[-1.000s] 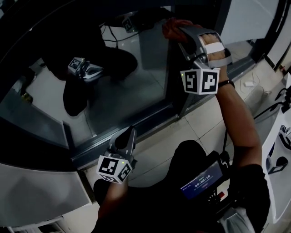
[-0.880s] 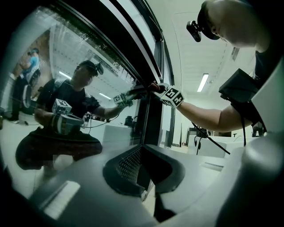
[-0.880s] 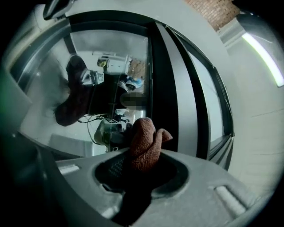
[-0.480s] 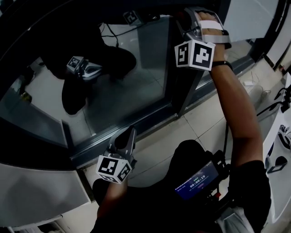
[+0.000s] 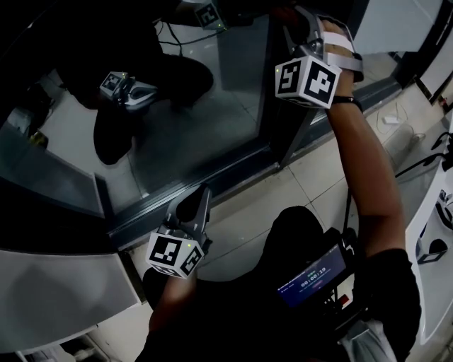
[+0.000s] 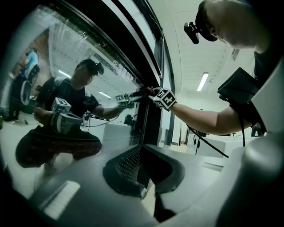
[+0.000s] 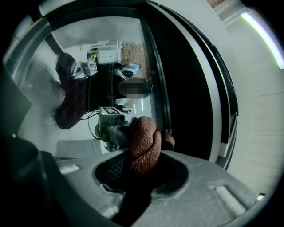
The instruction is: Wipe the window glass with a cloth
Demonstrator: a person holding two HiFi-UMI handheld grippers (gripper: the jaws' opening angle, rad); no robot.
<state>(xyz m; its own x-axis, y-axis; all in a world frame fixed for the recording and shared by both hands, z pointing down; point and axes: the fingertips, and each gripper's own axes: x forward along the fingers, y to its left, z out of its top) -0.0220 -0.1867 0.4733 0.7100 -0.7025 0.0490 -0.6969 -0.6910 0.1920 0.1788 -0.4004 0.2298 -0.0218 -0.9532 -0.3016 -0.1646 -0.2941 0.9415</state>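
The window glass [image 5: 205, 134] fills the upper left of the head view and mirrors a crouching person. A reddish-brown cloth [image 7: 144, 146] is bunched between the jaws of my right gripper [image 7: 143, 165] and pressed against the glass [image 7: 106, 66], close to the dark frame post. In the head view my right gripper [image 5: 296, 20] is raised at the top edge, and the cloth is hidden behind it. My left gripper [image 5: 192, 212] hangs low near the window's bottom rail, off the glass. Its jaws are together with nothing between them, as the left gripper [image 6: 141, 170] view also shows.
A dark vertical frame post [image 5: 283, 127] stands right of the pane, above a sill rail [image 5: 177, 201]. Pale floor tiles [image 5: 311, 184] lie below. A white cabinet [image 5: 56, 290] is at lower left. Cables [image 5: 417, 170] trail at right. A screen device [image 5: 311, 276] hangs at the person's chest.
My right gripper has slid the cloth further up the glass beside the frame post, so the cloth has left the head view. The left gripper has stayed in place.
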